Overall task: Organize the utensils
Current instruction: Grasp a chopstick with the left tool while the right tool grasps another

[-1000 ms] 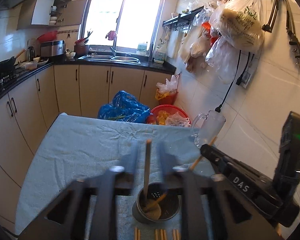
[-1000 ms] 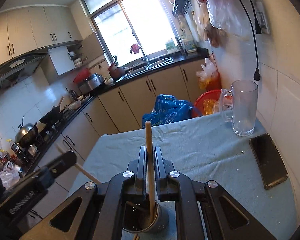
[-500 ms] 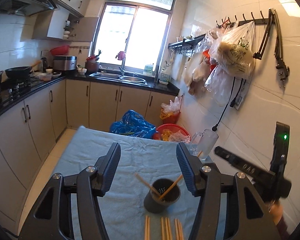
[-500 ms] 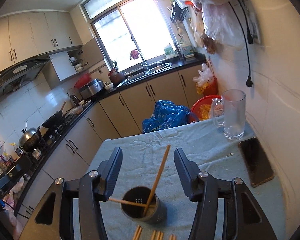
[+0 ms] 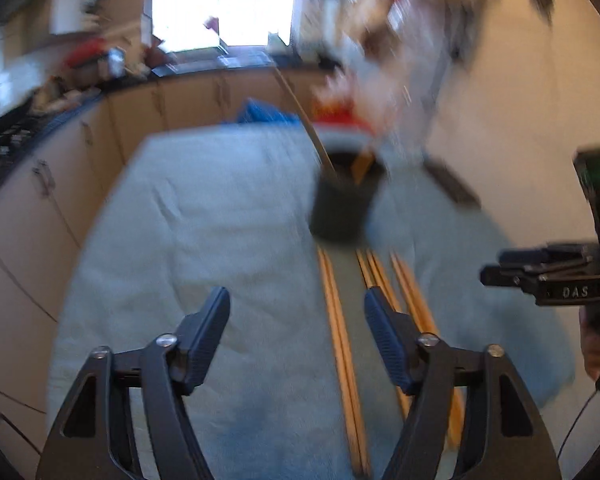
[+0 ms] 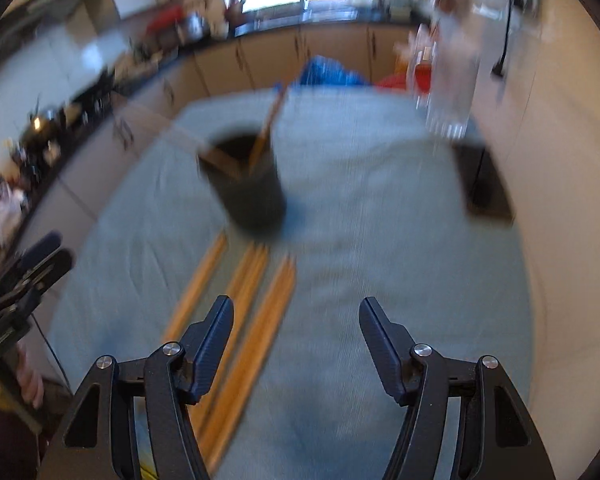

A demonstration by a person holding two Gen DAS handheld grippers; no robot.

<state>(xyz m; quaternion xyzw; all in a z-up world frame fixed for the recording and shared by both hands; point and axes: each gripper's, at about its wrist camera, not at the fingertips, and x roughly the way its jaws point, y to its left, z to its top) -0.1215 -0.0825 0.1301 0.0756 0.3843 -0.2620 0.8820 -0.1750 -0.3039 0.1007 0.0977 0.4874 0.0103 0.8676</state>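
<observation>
We see the left tool point(image 5: 296, 322) with jaws apart and empty, likewise the right tool point(image 6: 296, 326). Below both lie loose chopsticks point(image 5: 340, 328) on the cloth-covered desk point(image 5: 220, 220). Beyond them stands the dark holder point(image 5: 344, 200), containing two chopsticks. Both views are motion-blurred.

- Two grippers: the left point(image 5: 297, 324) and the right point(image 6: 296, 328), both with jaws spread wide and empty.
- One dark holder point(image 5: 346, 196) on the cloth point(image 5: 204, 216).
- Two chopsticks point(image 6: 266, 128) standing in the holder.
- Three groups of chopsticks lying flat point(image 5: 340, 320); blur hides the exact number.
- One phone point(image 6: 486, 176).
- One glass mug point(image 6: 448, 92).
</observation>
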